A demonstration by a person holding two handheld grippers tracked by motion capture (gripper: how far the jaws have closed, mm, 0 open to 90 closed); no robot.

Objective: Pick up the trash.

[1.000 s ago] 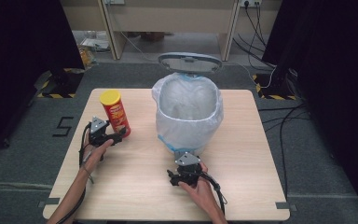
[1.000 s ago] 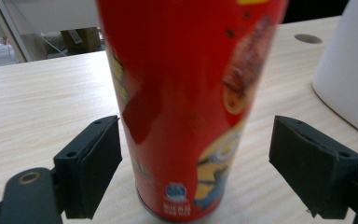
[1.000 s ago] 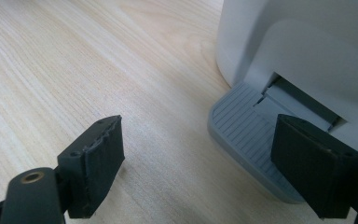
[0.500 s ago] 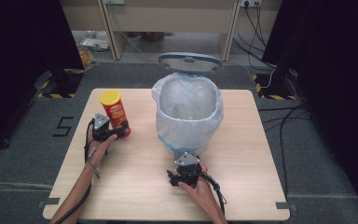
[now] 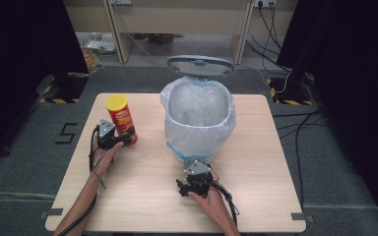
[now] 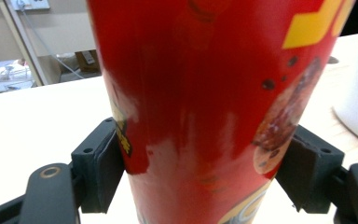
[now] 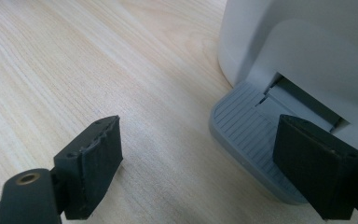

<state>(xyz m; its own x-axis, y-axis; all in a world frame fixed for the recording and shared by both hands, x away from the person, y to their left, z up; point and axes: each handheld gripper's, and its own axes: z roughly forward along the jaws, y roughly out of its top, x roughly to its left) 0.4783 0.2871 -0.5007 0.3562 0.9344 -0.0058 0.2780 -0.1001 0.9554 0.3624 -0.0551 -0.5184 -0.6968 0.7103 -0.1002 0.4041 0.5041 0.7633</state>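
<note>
Scene: wooden surface (image 5: 142, 196), lined pedal bin (image 5: 199, 118) at its centre, lid (image 5: 200, 65) raised behind.
Thing in hand: red crisp can (image 5: 122, 120) with yellow cap, upright, well to the left of the bin and apart from it.
Left hand-held gripper (image 5: 112, 139): at the near side of the can's lower body, jaws set one on each side of the red wall; pads (image 6: 103, 161) against the can or very nearly so, seemingly clamped on it.
Right hand-held gripper (image 5: 193, 181): just in front of the bin's base, jaws spread wide and empty, one over the grey ribbed pedal (image 7: 247, 130), the other over bare wood.
Handling: likely a light cardboard tube, stiff along its length but easy to dent under a hard squeeze; glossy print probably slick, so a firm, not crushing, grip advised.
Where to hold: low to middle of the body, as now, keeps it upright; a hold nearer the middle likely steadier for carrying to the bin.
Bin: white liner (image 5: 197, 142) folded over the rim, mouth open to the right of the can.
</note>
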